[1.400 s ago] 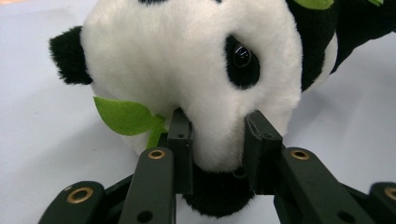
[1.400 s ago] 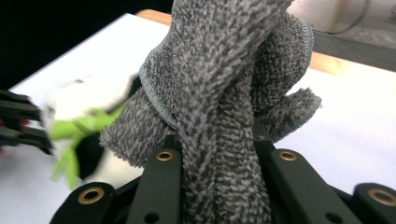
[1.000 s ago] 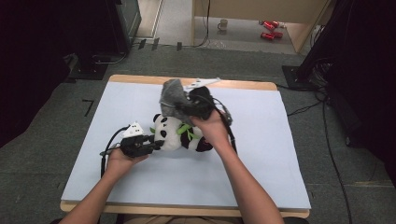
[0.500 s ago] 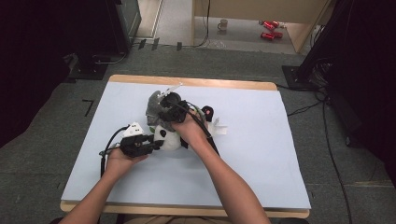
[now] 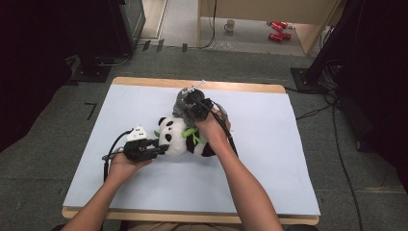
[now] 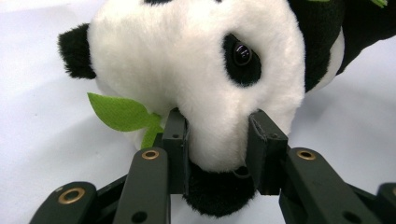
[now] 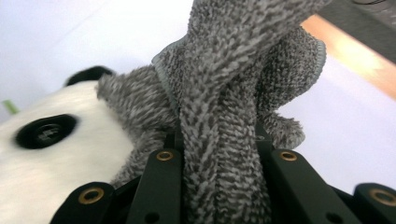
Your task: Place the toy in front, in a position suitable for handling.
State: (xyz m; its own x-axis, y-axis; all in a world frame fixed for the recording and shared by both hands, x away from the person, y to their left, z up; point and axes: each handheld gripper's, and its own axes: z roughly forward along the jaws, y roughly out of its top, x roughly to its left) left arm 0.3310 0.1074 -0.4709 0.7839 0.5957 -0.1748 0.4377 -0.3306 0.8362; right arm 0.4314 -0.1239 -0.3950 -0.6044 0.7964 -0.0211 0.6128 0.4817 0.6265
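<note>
Unlabelled plush panda (image 5: 180, 137), grey cloth (image 7: 224, 93)

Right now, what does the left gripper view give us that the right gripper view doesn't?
Left gripper view: the left gripper clamped on the snout of the panda plush, plus a green felt leaf beside its jaws.
Right gripper view: the right gripper shut on a bunched grey cloth, and a strip of the wooden table edge.
Both: the panda's white face with a black eye patch, and the pale blue table cover.
</note>
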